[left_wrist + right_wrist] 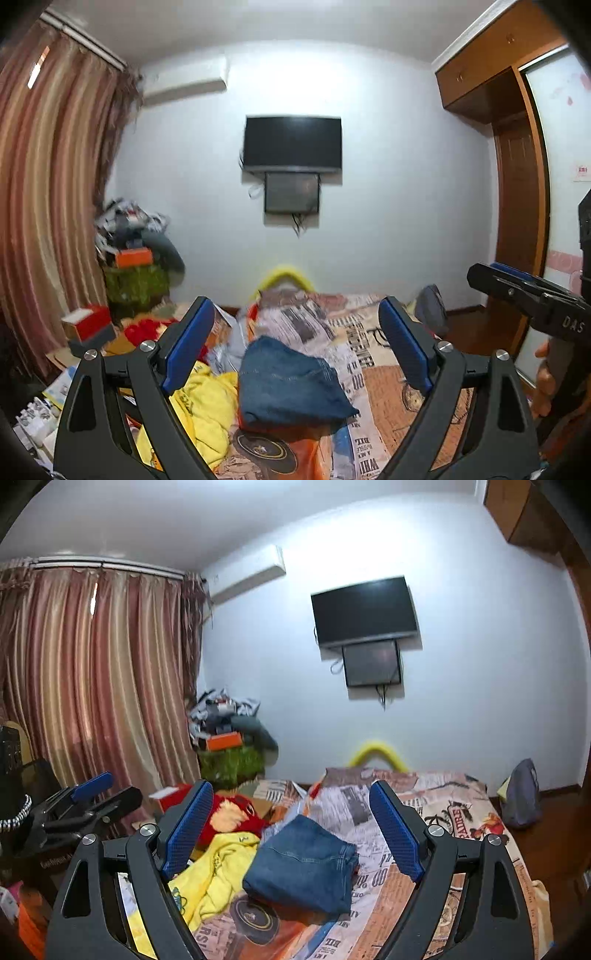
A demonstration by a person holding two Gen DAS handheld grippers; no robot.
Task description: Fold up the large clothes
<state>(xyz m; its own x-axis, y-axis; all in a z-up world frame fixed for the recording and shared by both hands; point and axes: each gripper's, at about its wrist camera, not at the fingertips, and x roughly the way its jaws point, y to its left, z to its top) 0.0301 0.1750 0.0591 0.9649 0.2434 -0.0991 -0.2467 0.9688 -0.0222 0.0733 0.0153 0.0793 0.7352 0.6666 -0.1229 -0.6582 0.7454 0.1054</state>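
While we are holding both grippers level above the bed (461,812), left gripper (295,343) and right gripper (291,819) fingers are standing wide apart, gripping nothing. One folded pair of jeans (306,867) is lying mid-bed, beside one yellow garment (218,871).
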